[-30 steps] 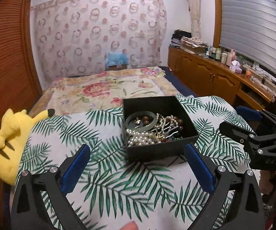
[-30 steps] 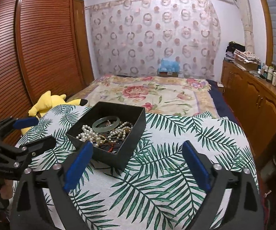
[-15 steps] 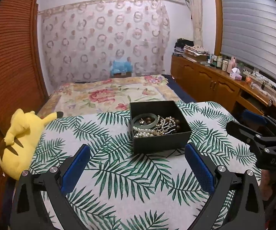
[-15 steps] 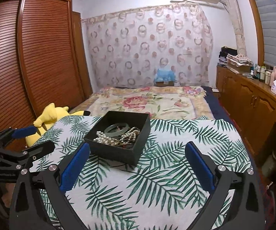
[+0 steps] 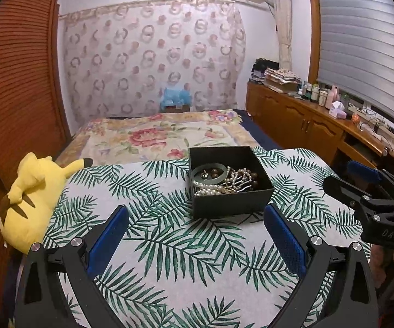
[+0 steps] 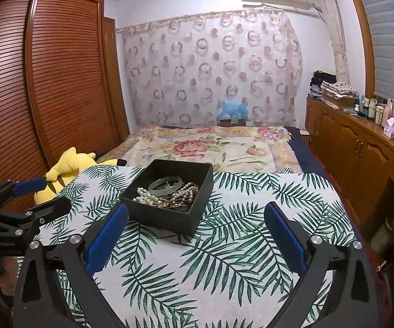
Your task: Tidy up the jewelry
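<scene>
Left gripper [image 5: 196, 232], right gripper [image 6: 196, 232] both spread wide, holding nothing; jewelry [image 5: 222, 181] tangled in black box [image 5: 232, 199], pieces indistinct.

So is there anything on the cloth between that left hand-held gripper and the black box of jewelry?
No. In the left wrist view, only bare leaf-print cloth lies between the left hand-held gripper and the box.
</scene>
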`<state>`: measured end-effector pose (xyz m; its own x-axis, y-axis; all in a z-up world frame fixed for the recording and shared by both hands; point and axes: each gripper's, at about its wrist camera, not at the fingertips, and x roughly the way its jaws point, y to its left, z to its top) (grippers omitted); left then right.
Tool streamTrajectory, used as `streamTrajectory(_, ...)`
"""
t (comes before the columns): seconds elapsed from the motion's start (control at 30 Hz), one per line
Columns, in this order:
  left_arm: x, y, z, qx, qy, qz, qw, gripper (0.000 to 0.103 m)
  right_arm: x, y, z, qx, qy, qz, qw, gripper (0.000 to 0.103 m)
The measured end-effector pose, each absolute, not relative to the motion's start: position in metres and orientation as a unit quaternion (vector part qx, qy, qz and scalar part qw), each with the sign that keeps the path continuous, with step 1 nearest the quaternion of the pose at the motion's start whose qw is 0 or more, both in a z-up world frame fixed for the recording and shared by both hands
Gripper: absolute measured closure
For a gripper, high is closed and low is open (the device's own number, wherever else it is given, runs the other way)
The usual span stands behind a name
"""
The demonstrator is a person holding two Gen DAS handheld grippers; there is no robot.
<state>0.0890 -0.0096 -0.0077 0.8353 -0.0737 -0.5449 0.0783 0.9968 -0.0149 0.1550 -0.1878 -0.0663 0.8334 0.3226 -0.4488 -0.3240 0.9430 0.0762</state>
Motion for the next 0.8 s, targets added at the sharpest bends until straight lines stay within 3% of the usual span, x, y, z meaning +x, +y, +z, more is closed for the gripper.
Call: streamTrajectory(0.8, 0.0888, -0.0056, -0.0088, -0.002, 0.284, -0.034, 0.958, 0.008, 0.1542, -0.1882, -0.0655, -0.002, 0.234, 0.169, 0.957, 0.003)
